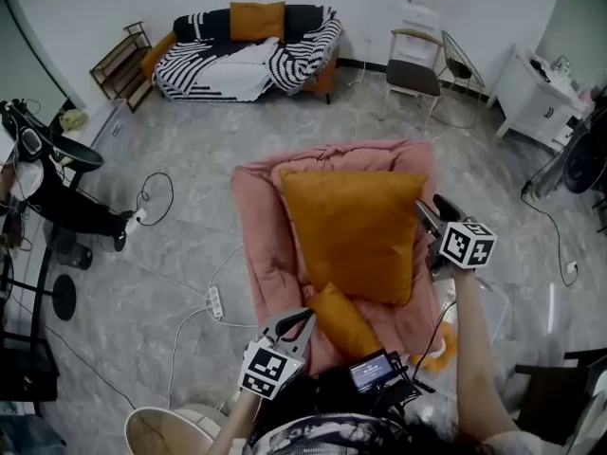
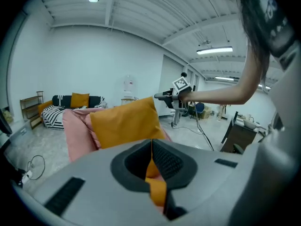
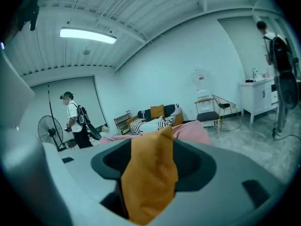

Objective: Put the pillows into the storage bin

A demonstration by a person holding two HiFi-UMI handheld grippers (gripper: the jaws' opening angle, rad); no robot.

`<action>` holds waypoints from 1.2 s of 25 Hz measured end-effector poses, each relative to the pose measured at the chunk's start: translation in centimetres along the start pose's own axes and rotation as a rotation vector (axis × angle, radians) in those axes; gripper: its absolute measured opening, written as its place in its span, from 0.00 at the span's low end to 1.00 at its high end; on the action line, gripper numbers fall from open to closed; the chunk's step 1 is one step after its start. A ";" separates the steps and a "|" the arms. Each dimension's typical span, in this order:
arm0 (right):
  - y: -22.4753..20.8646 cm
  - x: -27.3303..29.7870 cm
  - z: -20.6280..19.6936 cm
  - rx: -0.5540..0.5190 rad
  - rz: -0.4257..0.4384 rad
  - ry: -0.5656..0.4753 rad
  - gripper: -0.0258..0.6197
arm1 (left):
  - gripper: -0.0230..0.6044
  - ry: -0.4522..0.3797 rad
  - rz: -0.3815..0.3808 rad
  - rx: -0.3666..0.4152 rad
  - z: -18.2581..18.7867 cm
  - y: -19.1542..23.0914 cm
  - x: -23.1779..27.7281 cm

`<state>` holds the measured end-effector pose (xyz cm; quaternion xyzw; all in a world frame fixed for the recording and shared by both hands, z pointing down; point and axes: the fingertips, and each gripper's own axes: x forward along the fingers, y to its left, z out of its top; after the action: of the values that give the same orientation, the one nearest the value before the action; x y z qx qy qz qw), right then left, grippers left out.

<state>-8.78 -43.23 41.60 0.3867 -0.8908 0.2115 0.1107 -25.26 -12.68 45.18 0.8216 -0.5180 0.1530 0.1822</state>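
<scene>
A large orange pillow [image 1: 356,230] hangs over a pink soft fabric mass [image 1: 266,245] on the floor in front of me. My left gripper [image 1: 300,322] is at the pillow's near left corner, shut on a fold of orange fabric [image 2: 155,187]. My right gripper [image 1: 427,218] is at the pillow's right edge, with orange fabric [image 3: 148,192] filling the space between its jaws. In the left gripper view the pillow [image 2: 124,121] stands tilted above the pink fabric [image 2: 77,128], and the right gripper [image 2: 171,95] shows beyond it.
A sofa [image 1: 247,55] with a striped blanket and another orange pillow [image 1: 256,19] stands at the far wall. A chair [image 1: 414,69] and white cabinet [image 1: 536,98] are at the back right. A power strip [image 1: 215,301] and cables lie left. A person [image 3: 75,119] stands beside a fan [image 3: 49,128].
</scene>
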 end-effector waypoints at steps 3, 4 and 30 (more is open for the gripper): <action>-0.9 3.2 0.2 0.051 0.024 0.010 0.48 | 0.06 0.034 0.059 -0.030 -0.6 1.1 -0.4; -1.0 4.2 0.0 0.070 0.037 0.014 0.50 | 0.06 0.043 0.078 -0.041 -0.9 1.5 -0.6; 17.6 -5.1 1.2 0.161 0.180 -0.268 0.15 | 0.06 -0.031 0.032 0.043 -1.5 2.5 -6.7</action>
<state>-18.29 -29.71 33.56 0.3377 -0.9087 0.2379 -0.0600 -30.46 -7.66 43.90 0.8193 -0.5304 0.1543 0.1538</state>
